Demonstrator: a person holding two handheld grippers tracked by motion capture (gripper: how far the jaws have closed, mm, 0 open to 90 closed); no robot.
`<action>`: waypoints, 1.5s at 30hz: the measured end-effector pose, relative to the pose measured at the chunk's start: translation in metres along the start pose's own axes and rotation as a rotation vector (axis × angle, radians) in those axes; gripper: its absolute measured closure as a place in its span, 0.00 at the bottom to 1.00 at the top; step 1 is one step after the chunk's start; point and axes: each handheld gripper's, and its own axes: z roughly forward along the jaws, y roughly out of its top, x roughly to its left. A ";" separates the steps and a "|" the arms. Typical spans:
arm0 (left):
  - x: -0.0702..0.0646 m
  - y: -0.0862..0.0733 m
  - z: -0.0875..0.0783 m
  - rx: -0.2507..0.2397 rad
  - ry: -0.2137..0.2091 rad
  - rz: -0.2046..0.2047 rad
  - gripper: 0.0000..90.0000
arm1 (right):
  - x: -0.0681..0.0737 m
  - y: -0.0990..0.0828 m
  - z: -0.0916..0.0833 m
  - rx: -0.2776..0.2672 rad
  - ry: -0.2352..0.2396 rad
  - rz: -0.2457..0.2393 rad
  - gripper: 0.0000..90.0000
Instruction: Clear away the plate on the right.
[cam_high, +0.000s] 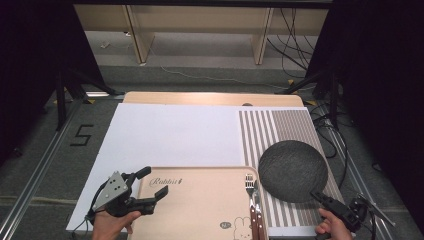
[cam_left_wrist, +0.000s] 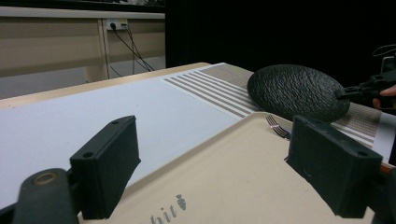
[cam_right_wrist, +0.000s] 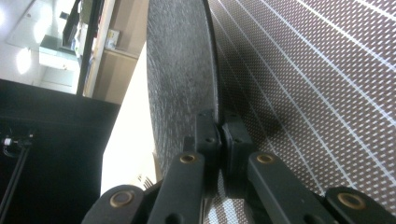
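Your right gripper (cam_high: 320, 198) is clenched on the near rim of the dark plate (cam_high: 293, 170), jaws pinched tight on the thin edge, as the right gripper view shows. The plate lies on the striped placemat (cam_high: 280, 127), its left edge just beside the tray (cam_high: 200, 200) and near the fork (cam_high: 250, 182) lying along the tray's right side. Keep the pinch square to the rim and lift the near edge a little before you move, so the plate doesn't drag the mat along. Your left gripper (cam_high: 150, 187) hangs open over the tray's left corner, holding nothing. Open room lies on the white sheet (cam_high: 170, 135) beyond the tray; the table's right edge runs close by your right hand (cam_high: 332, 227).
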 end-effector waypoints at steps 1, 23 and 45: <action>0.000 0.000 0.000 -0.001 0.000 -0.001 0.18 | 0.000 0.000 0.000 -0.008 -0.001 -0.001 0.98; 0.001 0.001 -0.001 -0.006 0.004 0.002 0.18 | -0.002 0.001 -0.006 -0.043 -0.003 0.058 0.97; 0.002 0.001 -0.002 -0.011 0.008 -0.005 0.18 | 0.010 -0.005 -0.010 -0.042 0.108 0.084 0.97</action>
